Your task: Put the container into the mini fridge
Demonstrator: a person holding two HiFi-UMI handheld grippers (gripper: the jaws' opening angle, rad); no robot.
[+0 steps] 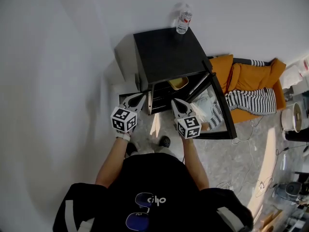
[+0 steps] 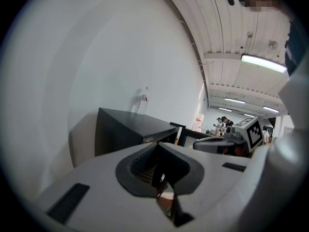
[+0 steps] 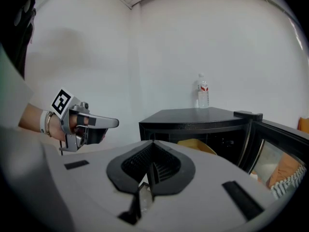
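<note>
The black mini fridge [image 1: 169, 54] stands against the wall with its door [image 1: 219, 103] swung open to the right. A yellow container [image 1: 178, 83] sits inside on the upper shelf; the right gripper view shows it [image 3: 195, 144] just behind the opening. My left gripper [image 1: 141, 96] hovers in front of the fridge's left edge, jaws together and empty. My right gripper [image 1: 174, 101] is in front of the open compartment, shut with nothing in it. Neither one touches the container. The left gripper [image 3: 113, 123] also appears at the left of the right gripper view.
A clear water bottle [image 1: 183, 19] stands on the fridge top at its far edge. Right of the door lie an orange cushion with striped cloth [image 1: 251, 81], a white pot [image 1: 292, 117] and cables on the floor. A white wall runs along the left.
</note>
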